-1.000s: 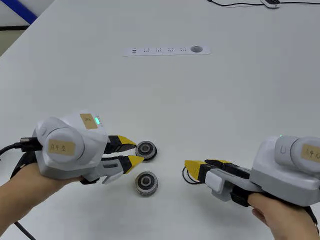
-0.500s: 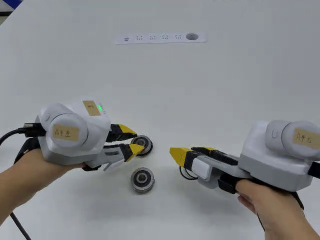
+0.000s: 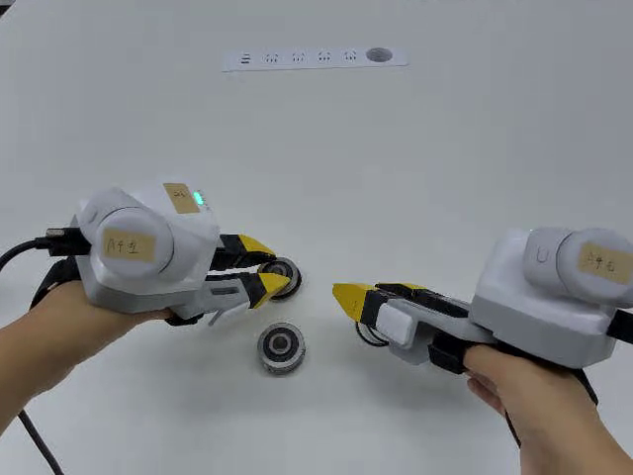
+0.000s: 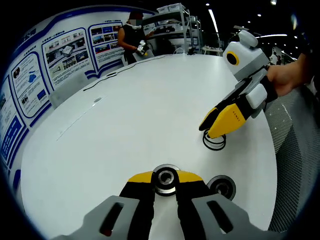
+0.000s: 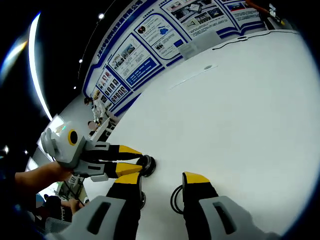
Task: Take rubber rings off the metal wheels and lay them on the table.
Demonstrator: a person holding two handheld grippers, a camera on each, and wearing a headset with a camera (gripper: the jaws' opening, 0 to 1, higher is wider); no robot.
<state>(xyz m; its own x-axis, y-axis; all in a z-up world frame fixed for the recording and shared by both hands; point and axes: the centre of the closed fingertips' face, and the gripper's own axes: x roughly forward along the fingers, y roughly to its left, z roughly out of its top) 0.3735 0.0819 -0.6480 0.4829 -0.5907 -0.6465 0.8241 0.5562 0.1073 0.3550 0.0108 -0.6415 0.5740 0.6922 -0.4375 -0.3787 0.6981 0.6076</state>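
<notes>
Here left gripper (image 3: 266,266) pinches wheel (image 4: 165,180), seemingly tilted; right gripper (image 5: 162,178) spread.

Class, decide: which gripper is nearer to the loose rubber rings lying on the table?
Right. The right gripper has its tip right at the rubber rings; the left gripper is farther off, clamped on a metal wheel.

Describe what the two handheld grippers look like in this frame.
Both the left gripper and right gripper have rounded white housings, black jaws with yellow tips and a tan handwritten sticker. The left shows a green light and a black cable.
</notes>
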